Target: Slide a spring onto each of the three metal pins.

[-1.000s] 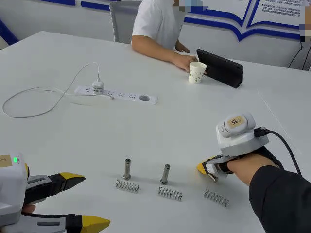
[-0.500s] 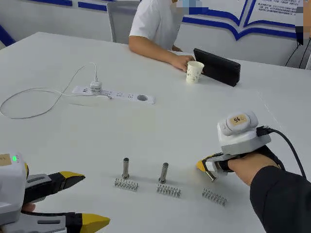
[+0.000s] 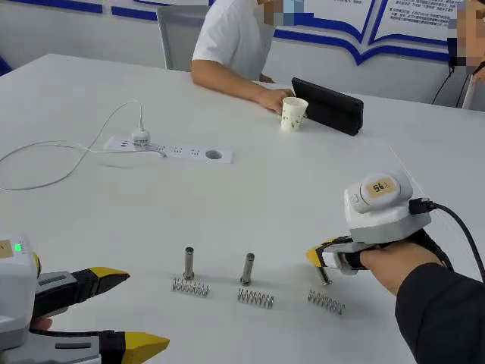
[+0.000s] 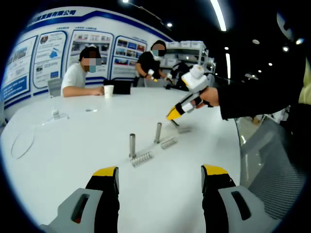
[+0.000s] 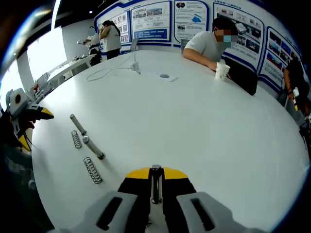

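Two metal pins [image 3: 189,262] [image 3: 248,268] stand upright on the white table [image 3: 250,189]. A spring lies in front of each: the left spring [image 3: 190,287], the middle spring [image 3: 255,298]. A third spring [image 3: 326,302] lies further right. My right gripper [image 3: 320,259] hangs just above that third spring, shut on the third pin [image 5: 155,182], whose lower end points down at the table [image 3: 324,276]. My left gripper [image 4: 160,174] is open and holds nothing, low at the near left [image 3: 136,312], short of the left pin [image 4: 132,145].
Further back on the table lie a white power strip [image 3: 178,150] with a looping cable, a paper cup [image 3: 292,114] and a black device [image 3: 326,105]. A person sits at the far side with a hand by the cup. Other people stand in the background.
The head camera has shifted, so everything sits a little left and higher in the picture. The right gripper keeps hold of the pin, now more upright. The left gripper has not moved.
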